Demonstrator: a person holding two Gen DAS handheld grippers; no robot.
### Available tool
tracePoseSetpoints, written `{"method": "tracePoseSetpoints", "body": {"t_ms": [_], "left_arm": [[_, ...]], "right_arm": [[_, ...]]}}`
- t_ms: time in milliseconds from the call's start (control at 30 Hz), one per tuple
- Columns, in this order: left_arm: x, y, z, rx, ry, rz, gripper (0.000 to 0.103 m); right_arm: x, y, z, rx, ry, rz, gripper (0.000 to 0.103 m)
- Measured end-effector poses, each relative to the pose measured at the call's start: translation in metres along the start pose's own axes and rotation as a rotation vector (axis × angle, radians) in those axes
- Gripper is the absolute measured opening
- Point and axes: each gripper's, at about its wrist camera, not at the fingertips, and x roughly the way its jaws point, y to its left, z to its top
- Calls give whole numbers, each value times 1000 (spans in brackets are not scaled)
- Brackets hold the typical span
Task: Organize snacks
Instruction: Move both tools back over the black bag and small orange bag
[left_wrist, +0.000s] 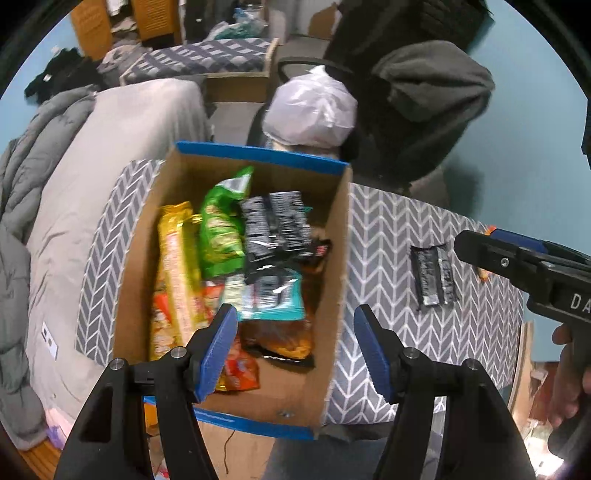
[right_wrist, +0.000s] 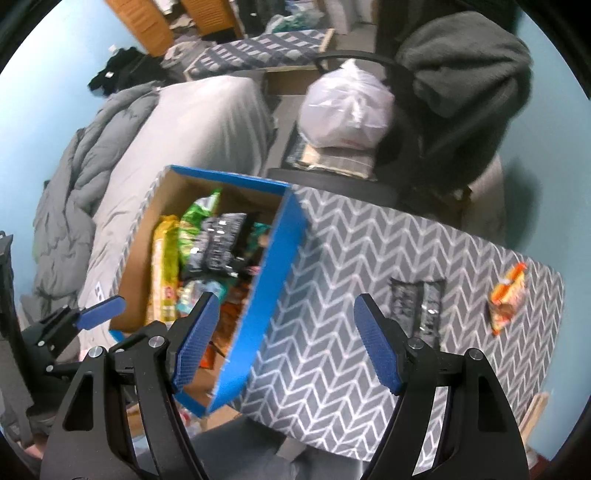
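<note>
A cardboard box (left_wrist: 332, 236) with a blue rim stands on the chevron-cloth table (left_wrist: 391, 225). Inside it lie a yellow pack (left_wrist: 173, 266), a green bag (left_wrist: 221, 229), a black pack (left_wrist: 275, 225) and a teal pack (left_wrist: 269, 299). My left gripper (left_wrist: 295, 310) hovers open over the box with nothing between its fingers. A black packet (right_wrist: 417, 306) and an orange packet (right_wrist: 508, 299) lie on the table (right_wrist: 332, 295) to the right of the box (right_wrist: 258, 295). My right gripper (right_wrist: 288, 297) is open and empty above the box's right wall.
A chair behind the table holds a white plastic bag (left_wrist: 314, 107) and a grey hoodie (left_wrist: 436, 85). A bed with a grey comforter (left_wrist: 33, 155) runs along the left. A hand (left_wrist: 569, 350) holds the right tool at the edge of the left wrist view.
</note>
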Motion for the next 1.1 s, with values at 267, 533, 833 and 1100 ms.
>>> {"method": "tracePoseSetpoints", "body": {"t_ms": [267,533,833,1100], "left_arm": [[3,-47,4,83,16,-26,67],[9,-91,8,157,25,-36,68],[20,-140,12,203,39,-49,68],[40,-175,19,209,60,-36,68]], "right_arm": [[-18,-51,-21,76,-9,-50,76],[-36,-100,-38,134,-23,-84,76],[-48,-144,-51,165,-30,-105,76],[-47,-196,-61,154,-26,-102,76]]}}
